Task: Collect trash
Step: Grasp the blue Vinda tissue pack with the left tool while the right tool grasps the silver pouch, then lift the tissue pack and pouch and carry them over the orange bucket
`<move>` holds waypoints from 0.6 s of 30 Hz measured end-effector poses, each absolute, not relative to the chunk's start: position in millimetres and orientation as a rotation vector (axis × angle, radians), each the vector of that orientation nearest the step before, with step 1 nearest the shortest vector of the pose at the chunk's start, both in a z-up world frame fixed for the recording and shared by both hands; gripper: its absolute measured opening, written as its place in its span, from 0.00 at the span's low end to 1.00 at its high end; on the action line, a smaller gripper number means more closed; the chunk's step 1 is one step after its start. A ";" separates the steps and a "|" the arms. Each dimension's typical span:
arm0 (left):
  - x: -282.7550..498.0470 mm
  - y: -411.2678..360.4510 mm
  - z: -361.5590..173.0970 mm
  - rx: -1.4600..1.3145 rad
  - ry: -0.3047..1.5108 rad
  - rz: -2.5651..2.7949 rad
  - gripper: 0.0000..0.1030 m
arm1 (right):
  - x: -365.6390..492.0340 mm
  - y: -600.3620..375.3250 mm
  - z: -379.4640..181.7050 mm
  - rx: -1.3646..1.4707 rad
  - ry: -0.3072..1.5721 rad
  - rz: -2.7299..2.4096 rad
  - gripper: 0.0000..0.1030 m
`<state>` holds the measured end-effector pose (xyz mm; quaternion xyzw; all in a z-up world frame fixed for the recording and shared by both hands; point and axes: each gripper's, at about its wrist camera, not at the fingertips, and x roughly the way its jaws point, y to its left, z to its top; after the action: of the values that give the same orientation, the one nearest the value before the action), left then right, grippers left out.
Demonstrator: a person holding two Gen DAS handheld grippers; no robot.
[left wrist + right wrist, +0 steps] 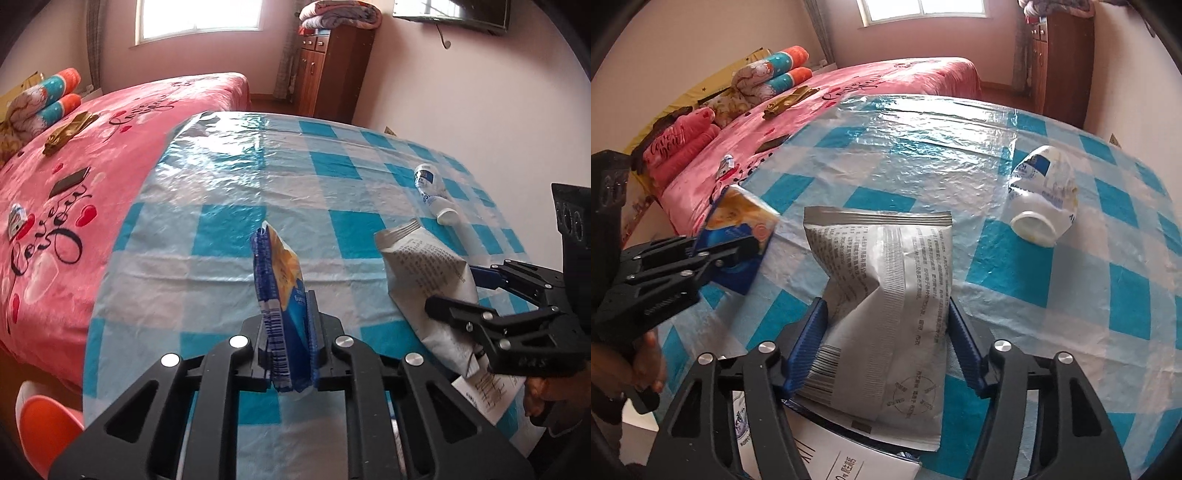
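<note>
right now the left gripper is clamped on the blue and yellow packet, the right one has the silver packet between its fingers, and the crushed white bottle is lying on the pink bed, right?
Not quite: the crushed white bottle lies on the blue-checked table cover, not the pink bed, as the right wrist view shows. The rest holds: the left gripper is clamped on the blue and yellow packet, and the silver packet sits between the right gripper's fingers.

Two wrist views, close over the table (332, 177)

Both face the bed (905, 74) and window (199, 18); each catches the other gripper.
</note>
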<state>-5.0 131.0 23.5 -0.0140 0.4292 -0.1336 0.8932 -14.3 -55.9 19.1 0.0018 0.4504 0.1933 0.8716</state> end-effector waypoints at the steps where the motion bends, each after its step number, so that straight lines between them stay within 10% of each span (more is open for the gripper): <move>1: -7.9 134.8 23.3 -0.038 0.889 -0.274 0.15 | -14.4 -55.9 19.6 0.002 0.937 0.402 0.59; 18: -54.6 175.7 27.6 -0.143 0.858 -0.241 0.12 | -34.4 -55.0 40.4 -0.009 0.814 0.353 0.39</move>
<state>-54.6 175.7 27.6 -0.0692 0.4144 -0.1163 0.9000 -34.4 -55.0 40.4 -0.0046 0.3938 0.1709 0.9031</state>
